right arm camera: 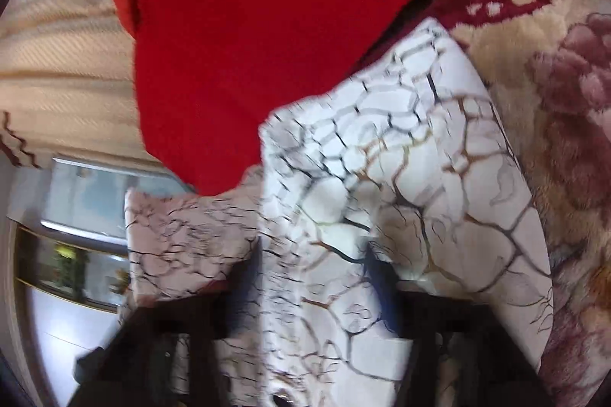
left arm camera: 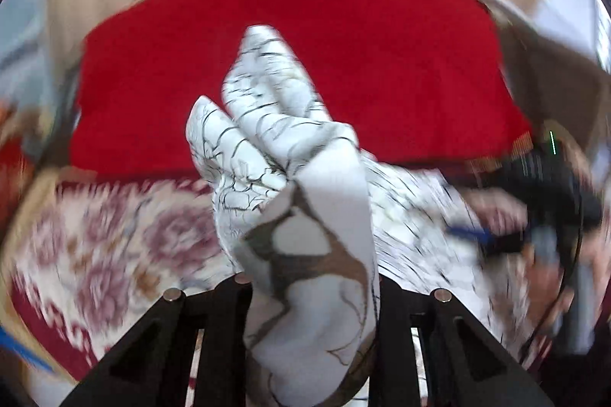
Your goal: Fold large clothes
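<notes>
Left gripper (left arm camera: 311,277) clamped on bunched white crackle-print garment (left arm camera: 267,124); right gripper (right arm camera: 313,254) likewise clamped on it, above floral rug (right arm camera: 565,124), beside red cloth (right arm camera: 248,25).

A white fabric garment (left arm camera: 305,178) carries black and bronze crackle-vein lines. Behind it lies a plain bright red cloth (left arm camera: 343,63). The plush carpet (right arm camera: 565,139) is cream with mauve flowers and a maroon border.
</notes>
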A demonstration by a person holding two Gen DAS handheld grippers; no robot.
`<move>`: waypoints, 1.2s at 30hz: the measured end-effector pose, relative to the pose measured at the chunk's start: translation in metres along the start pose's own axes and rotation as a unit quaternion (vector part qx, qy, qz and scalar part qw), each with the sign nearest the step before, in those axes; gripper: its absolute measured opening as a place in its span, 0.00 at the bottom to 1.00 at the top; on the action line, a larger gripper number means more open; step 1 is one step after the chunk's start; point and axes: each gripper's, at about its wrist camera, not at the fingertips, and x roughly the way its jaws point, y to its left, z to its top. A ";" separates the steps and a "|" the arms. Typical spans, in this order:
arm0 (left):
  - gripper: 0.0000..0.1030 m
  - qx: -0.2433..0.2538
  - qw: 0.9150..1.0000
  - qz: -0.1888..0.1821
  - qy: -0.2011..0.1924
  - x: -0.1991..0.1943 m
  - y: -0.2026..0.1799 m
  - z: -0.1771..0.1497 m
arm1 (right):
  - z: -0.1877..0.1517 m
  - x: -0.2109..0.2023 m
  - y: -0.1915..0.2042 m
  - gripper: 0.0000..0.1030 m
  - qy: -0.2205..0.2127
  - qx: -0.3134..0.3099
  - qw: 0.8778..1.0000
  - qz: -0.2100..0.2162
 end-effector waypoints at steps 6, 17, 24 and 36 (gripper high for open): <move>0.22 0.138 0.989 0.008 0.051 0.038 -0.072 -0.045 | 0.014 -0.007 -0.004 0.73 0.002 0.021 0.999 0.045; 0.22 0.129 0.991 -0.034 0.029 0.034 -0.062 -0.047 | 0.021 0.034 0.015 0.77 0.031 0.005 0.999 0.018; 0.24 0.123 0.989 -0.080 0.014 0.026 -0.051 -0.051 | 0.019 0.084 0.081 0.90 0.075 -0.095 0.993 0.009; 0.61 0.092 0.968 -0.232 0.023 -0.038 0.027 -0.055 | -0.004 0.140 0.092 0.34 0.091 -0.198 0.972 -0.083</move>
